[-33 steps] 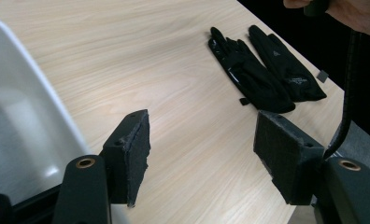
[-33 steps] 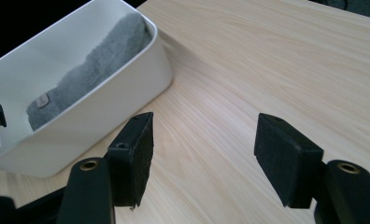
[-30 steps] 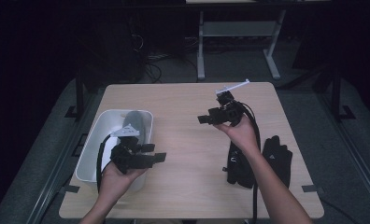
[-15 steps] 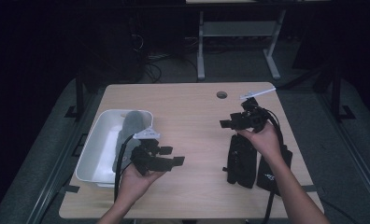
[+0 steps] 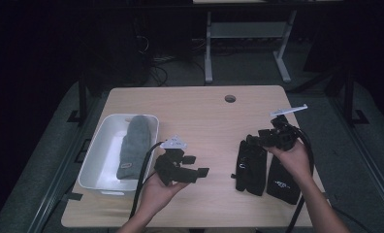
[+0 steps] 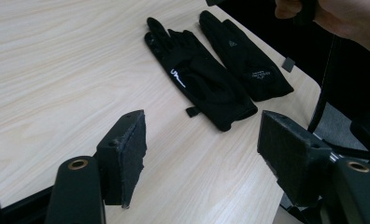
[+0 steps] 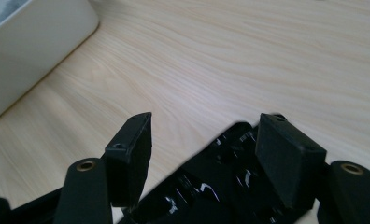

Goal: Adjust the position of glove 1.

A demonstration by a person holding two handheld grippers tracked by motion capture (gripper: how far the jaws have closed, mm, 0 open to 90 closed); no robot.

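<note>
Seen from above, the left gripper hovers near the table's front edge, between the white tub and two black gloves; its jaws stand apart with nothing between them, and they have just been opening. The left gripper view adds what the high view blurs: both gloves lie flat side by side, fingers pointing away, the nearer one with a small white mark, the farther one at the table's edge. The right gripper hangs over the gloves' fingertips; the right gripper view shows its jaws spread, empty, just above one glove. Farther back, a grey glove lies inside the tub.
</note>
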